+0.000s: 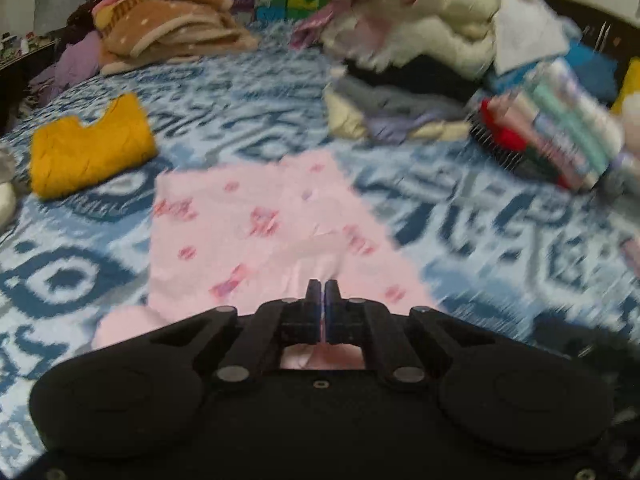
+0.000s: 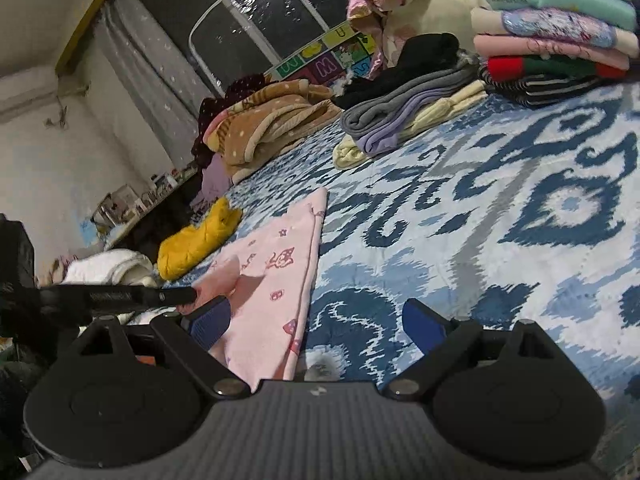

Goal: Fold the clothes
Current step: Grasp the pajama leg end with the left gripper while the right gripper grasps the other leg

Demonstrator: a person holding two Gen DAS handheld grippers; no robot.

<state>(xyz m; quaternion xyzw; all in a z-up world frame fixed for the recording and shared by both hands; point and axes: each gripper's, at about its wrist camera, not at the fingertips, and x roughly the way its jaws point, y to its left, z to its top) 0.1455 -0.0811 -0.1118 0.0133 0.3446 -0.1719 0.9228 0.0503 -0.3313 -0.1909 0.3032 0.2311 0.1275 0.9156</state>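
The left tool [image 1: 323, 286] is clamped on the pink cloth [image 1: 256, 220] (near edge); the right tool [image 2: 320, 316] gapes apart beside it. A yellow garment [image 1: 90, 148] lies left of the cloth on the bed [image 1: 500, 232].

Two low wrist views across one bed [image 1: 480, 216], sharing pink cloth [image 1: 256, 216].

The near garment [image 1: 256, 232] is pale pink with small darker pink and purple motifs, lying on a bedspread [image 2: 500, 208] patterned in dark blue, light blue, white and grey. Left, a folded piece [image 1: 90, 148] is mustard yellow. Far left, a blanket [image 1: 168, 24] is tan with white dots.
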